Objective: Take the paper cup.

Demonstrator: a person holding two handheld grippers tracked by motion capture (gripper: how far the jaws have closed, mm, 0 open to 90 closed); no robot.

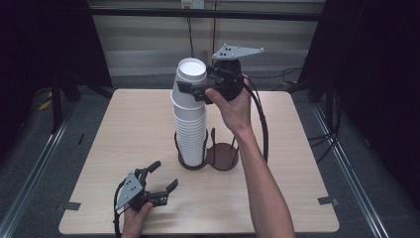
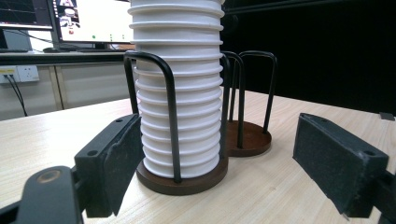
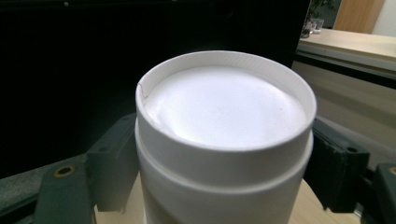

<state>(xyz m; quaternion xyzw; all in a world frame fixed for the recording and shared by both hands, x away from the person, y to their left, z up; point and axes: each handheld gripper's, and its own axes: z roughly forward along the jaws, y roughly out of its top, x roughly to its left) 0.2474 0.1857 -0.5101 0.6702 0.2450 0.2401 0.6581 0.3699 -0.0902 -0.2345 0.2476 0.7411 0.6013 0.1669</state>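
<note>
high view: a tall stack of white paper cups (image 1: 190, 116) stands upside down in the left ring of a dark double cup holder (image 1: 208, 154) near the middle of the worktop (image 1: 124, 129). the right gripper (image 1: 198, 90) comes in level from the right, its jaws clamped on the top cup (image 1: 191, 74), well above the holder. the stack's long axis is upright, so the cup probably has to go straight up. the left gripper (image 1: 161, 179) rests low near the front edge, well apart from the stack.

left gripper view: the jaws stand apart with nothing between them; the stack's foot is ahead, just left of centre.

right gripper view: both pads press the cup (image 3: 224, 135) just below its upturned base.
</note>
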